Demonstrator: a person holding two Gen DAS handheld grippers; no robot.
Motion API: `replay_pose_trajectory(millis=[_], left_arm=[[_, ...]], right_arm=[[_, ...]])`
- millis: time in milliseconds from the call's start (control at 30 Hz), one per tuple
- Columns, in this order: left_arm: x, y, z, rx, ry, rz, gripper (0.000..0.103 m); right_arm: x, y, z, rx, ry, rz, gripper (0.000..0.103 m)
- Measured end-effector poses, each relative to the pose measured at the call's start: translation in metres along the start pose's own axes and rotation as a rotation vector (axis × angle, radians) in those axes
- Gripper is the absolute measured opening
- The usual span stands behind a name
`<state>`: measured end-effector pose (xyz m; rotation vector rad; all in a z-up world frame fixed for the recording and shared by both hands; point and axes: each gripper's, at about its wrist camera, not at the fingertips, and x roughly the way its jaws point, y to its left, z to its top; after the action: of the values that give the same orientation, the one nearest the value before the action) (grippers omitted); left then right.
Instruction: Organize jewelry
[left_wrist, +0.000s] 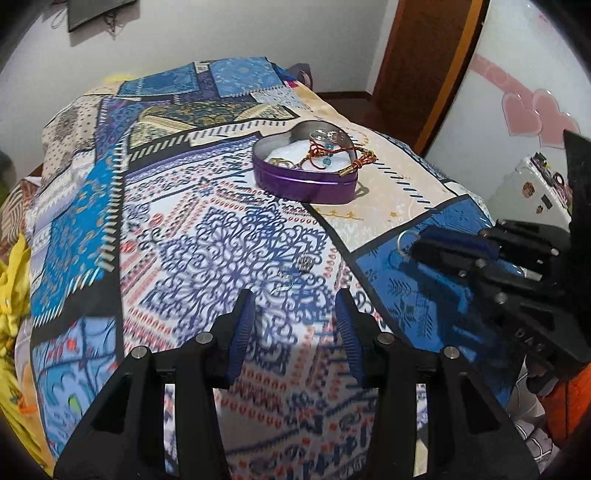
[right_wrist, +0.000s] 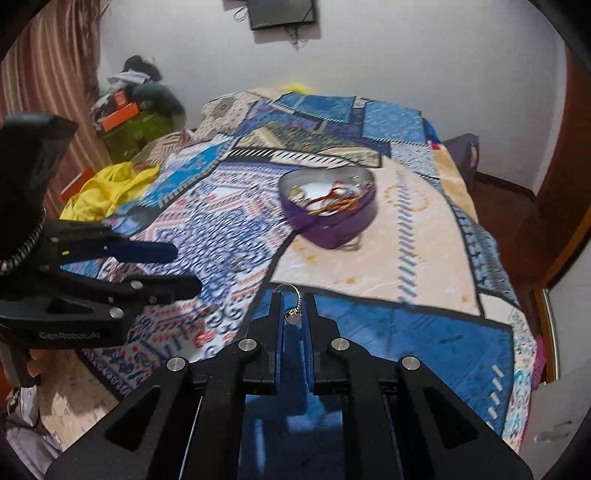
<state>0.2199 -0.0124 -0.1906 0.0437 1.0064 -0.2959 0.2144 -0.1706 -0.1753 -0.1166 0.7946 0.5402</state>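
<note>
A purple heart-shaped tin (left_wrist: 306, 181) stands on the patterned bedspread and holds a red cord bracelet (left_wrist: 332, 153) and other pieces; it also shows in the right wrist view (right_wrist: 328, 221). My right gripper (right_wrist: 293, 299) is shut on a silver hoop earring (right_wrist: 291, 291) with a small dangling charm, held above the blue patch; the gripper shows in the left wrist view (left_wrist: 413, 245), to the right. My left gripper (left_wrist: 293, 299) is open and empty above the bed. A small silver ring (left_wrist: 305, 263) and another silver piece (left_wrist: 282, 275) lie just ahead of it.
The bedspread (left_wrist: 207, 236) covers the whole bed. Yellow cloth (right_wrist: 107, 188) lies at the bed's left side. A wooden door (left_wrist: 417, 62) stands behind the tin. Clutter (right_wrist: 125, 110) is piled by the curtain.
</note>
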Motion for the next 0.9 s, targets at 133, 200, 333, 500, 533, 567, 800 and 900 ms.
replay_pose_trajectory(millis=[133,200,333,500,533,567,800,900], left_arm=[[0.012,-0.003,0.008,0.02,0.013,-0.01,0.034],[0.017,-0.008,0.011,0.047,0.019,-0.013,0.027],[0.028,-0.015,0.013,0.085,0.036,0.0,0.022],[0.033,-0.011,0.017,0.06,0.03,0.021,0.022],[0.034,-0.01,0.017,0.052,0.031,0.019,0.022],[0.035,-0.009,0.018,0.048,0.031,0.018,0.022],[0.033,-0.004,0.019,0.025,0.016,0.031,0.008],[0.026,-0.002,0.019,0.013,-0.002,0.03,0.008]], right_arm=[[0.002,-0.009,0.002,0.022,-0.007,-0.004,0.008],[0.003,-0.012,0.002,0.031,-0.008,-0.003,0.008],[0.003,-0.015,0.001,0.043,-0.011,-0.011,0.008],[0.003,-0.021,0.001,0.062,-0.012,-0.011,0.008],[0.003,-0.022,0.001,0.064,-0.01,-0.011,0.008],[0.003,-0.022,0.001,0.064,-0.01,-0.012,0.008],[-0.001,-0.021,0.004,0.063,-0.019,-0.012,0.008],[-0.002,-0.02,0.005,0.067,-0.022,-0.011,0.008]])
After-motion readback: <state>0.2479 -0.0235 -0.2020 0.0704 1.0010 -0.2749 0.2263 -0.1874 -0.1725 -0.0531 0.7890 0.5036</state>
